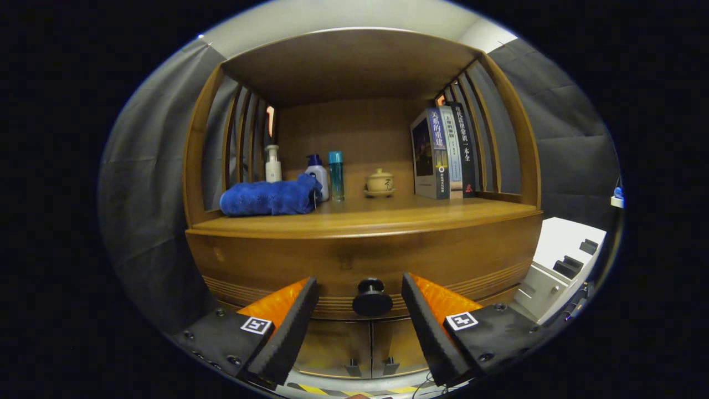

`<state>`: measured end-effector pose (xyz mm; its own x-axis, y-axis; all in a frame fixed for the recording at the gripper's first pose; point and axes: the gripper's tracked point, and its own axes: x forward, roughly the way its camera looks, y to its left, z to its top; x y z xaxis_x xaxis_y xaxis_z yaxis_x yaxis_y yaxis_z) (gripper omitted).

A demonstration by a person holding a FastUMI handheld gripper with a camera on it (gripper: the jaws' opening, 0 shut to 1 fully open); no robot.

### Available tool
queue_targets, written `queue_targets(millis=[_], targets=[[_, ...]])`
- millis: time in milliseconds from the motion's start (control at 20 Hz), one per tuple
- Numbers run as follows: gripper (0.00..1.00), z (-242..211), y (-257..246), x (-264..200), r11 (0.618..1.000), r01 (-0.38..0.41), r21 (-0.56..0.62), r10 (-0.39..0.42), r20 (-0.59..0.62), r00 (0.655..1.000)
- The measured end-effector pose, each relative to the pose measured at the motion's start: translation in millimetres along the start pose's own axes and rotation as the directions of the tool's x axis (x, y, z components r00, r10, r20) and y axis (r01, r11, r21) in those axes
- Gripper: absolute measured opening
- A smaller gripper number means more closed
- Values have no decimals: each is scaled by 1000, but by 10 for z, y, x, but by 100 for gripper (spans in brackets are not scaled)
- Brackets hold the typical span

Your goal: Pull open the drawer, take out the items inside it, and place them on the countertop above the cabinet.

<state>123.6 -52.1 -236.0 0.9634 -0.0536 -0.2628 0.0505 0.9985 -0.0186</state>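
My claw (360, 299) spread wide, gripping nothing — the drawer (365, 260) shut, its knob (371, 297) between my fingers, untouched. Worktop (388, 213) at 12 o'clock beyond: towel (270, 197) at 10, bottles (327, 176) beside it, small lidded pot (380, 182) — books (443, 152) at 1 o'clock.

blue towel (270, 198) | three bottles (317, 176) beside it | lidded cup (380, 182) | books (443, 153) | all well beyond gripper (360, 292)
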Motion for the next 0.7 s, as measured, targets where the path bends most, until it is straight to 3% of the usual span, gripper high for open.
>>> queue_targets(millis=[50,350,500,700], targets=[[99,-48,17,36,1000,-2,-2,2,-7,1000],[78,-147,-9,188,1000,4,-4,-4,-17,1000],[67,-124,-132,249,998,33,44,-33,-14,999],[53,-131,-148,260,992,-10,125,12,-11,1000]])
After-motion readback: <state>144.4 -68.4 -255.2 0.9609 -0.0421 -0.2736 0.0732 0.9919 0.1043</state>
